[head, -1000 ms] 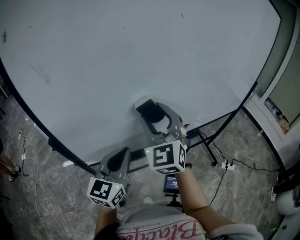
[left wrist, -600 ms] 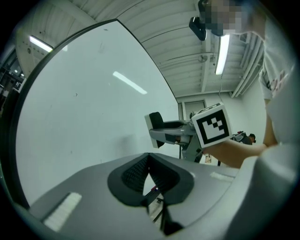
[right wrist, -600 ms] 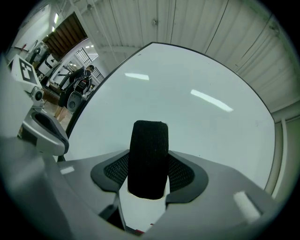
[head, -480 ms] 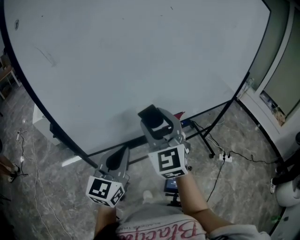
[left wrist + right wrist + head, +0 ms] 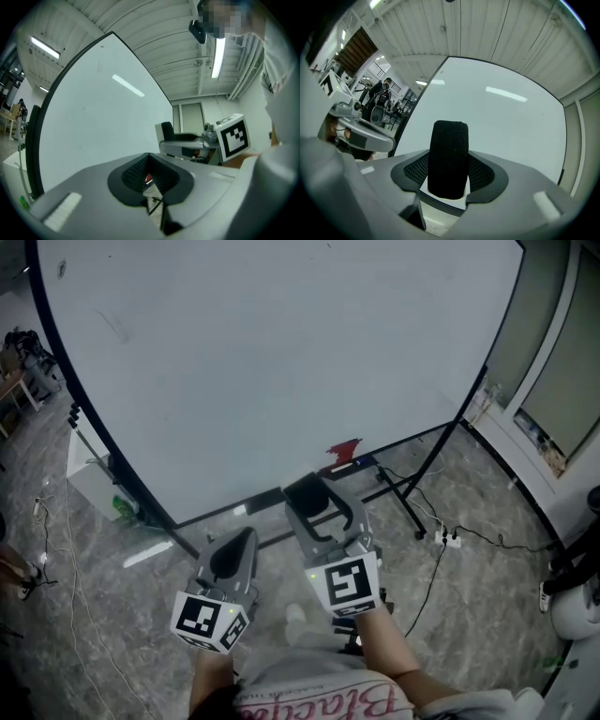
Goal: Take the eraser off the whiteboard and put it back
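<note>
The eraser (image 5: 305,494), black felt on a white body, is clamped upright in my right gripper (image 5: 319,509), clear of the whiteboard (image 5: 281,352) and in front of its lower edge. In the right gripper view the eraser (image 5: 449,159) stands between the pads of the right gripper (image 5: 449,177), its felt face toward the camera and the whiteboard (image 5: 501,126) behind it. My left gripper (image 5: 234,559) hangs lower left of the right one, jaws together and empty. Seen from the left gripper (image 5: 149,180), the right gripper (image 5: 187,143) and its eraser are to the right.
A red object (image 5: 344,450) sits at the board's bottom edge. The stand's black legs (image 5: 412,512) spread over the marble floor, with a power strip (image 5: 452,540) and cables at right. A white box (image 5: 92,479) stands at left. People (image 5: 382,93) are far off.
Both grippers have drawn back from the whiteboard. The eraser, which was against the board's surface, now sits off it in the right gripper, below the board's bottom edge in the head view.
</note>
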Available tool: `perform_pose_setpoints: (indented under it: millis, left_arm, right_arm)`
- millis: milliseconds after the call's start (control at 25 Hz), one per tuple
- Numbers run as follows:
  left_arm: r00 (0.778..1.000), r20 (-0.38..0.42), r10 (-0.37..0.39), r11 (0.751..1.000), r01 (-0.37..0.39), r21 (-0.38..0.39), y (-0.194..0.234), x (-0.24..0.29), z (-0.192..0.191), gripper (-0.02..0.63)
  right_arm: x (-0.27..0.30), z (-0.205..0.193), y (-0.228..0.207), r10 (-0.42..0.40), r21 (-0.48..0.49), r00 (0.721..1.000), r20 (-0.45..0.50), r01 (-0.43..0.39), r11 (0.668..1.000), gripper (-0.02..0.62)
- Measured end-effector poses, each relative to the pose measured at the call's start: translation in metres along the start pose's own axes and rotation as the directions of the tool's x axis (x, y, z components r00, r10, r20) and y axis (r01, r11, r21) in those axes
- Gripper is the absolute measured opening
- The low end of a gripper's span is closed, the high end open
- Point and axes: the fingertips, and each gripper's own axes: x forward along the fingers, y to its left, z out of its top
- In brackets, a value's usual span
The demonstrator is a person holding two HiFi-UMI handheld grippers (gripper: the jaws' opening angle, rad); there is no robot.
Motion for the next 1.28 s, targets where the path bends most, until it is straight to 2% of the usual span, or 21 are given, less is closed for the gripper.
perform_pose_setpoints:
  millis: [160, 320, 440, 800, 1280]
  left_arm:
    - [0.999, 0.036, 0.007, 1.000, -0.008, 0.010, -0.010, -0.014, 0.006, -0.003]
    - [0.998, 0.062, 0.008, 0.999, -0.010, 0.034, -0.015, -0.022, 0.014, -0.003]
    - [0.996, 0.073, 0.042, 0.997, -0.047, 0.059, -0.015, -0.027, 0.018, -0.005]
    - [0.996, 0.090, 0.015, 0.998, -0.021, 0.066, -0.019, -0.024, 0.022, -0.003]
    - [0.994, 0.103, 0.027, 0.998, -0.033, 0.060, 0.015, 0.008, 0.023, -0.003]
  right_arm:
    - [-0.032, -0.002, 0.018, 0.025, 0.073, 0.998, 0.055, -0.029, 0.997, 0.238]
    - [-0.050, -0.007, 0.025, 0.032, 0.140, 0.998, 0.051, -0.039, 0.989, 0.238]
    - [-0.056, -0.009, 0.024, 0.022, 0.148, 0.999, 0.041, -0.028, 0.989, 0.238]
    - [-0.052, -0.012, 0.023, 0.025, 0.148, 0.999, 0.022, -0.028, 0.989, 0.238]
    - [0.006, -0.005, 0.000, 0.024, 0.112, 0.999, 0.034, -0.028, 0.993, 0.238]
